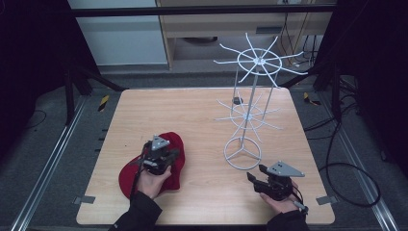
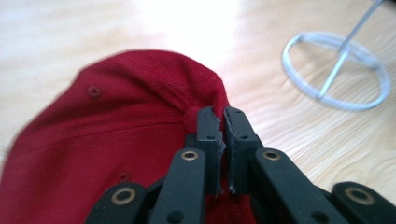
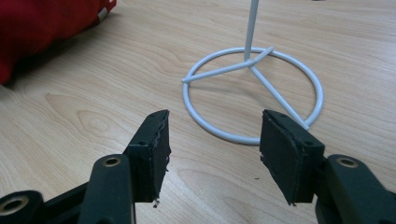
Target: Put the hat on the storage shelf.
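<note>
The left gripper [image 2: 221,122] has its jaws drawn almost together over the crown of a red cap [image 2: 116,135], right beside the small button at the top; a pinch of red fabric seems caught between the pads, though the gap is too narrow to be sure how much. The cap is a knitted-looking, deep red baseball cap with stitched eyelets, lying on the wooden table [image 1: 192,110] at its near left part, brim toward the person. In the high view the left gripper [image 1: 163,156] sits on top of the cap [image 1: 175,144].

The right gripper [image 3: 214,140] stands wide with nothing between its jaws, held low over bare wood. Just beyond its tips lies the ring base of a white wire display stand [image 3: 254,93], untouched, near the table's middle right.
</note>
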`<state>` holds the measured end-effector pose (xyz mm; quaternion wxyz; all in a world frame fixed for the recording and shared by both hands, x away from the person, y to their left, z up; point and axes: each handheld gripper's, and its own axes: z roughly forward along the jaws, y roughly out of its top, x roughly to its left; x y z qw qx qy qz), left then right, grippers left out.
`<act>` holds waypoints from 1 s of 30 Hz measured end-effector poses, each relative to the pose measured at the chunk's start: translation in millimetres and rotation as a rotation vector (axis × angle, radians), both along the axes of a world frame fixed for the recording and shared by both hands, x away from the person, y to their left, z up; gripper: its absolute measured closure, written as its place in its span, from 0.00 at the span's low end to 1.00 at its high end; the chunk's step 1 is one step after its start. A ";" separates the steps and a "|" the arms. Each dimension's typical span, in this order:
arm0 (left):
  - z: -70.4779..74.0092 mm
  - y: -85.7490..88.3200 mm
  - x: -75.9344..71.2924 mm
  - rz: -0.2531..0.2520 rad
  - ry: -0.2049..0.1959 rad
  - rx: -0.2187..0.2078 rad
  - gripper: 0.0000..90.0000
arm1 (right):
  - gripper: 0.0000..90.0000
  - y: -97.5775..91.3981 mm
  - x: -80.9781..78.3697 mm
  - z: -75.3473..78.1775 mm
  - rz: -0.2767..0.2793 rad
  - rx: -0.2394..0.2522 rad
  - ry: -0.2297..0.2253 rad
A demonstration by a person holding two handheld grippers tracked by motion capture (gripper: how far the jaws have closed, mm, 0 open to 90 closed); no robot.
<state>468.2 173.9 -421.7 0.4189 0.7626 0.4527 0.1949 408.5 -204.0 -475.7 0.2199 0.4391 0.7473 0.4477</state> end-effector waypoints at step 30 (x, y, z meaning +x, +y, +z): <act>162.1 20.9 -22.3 -0.048 -0.397 -0.371 0.95 | 0.47 -13.9 0.6 1.0 -0.052 0.016 -0.027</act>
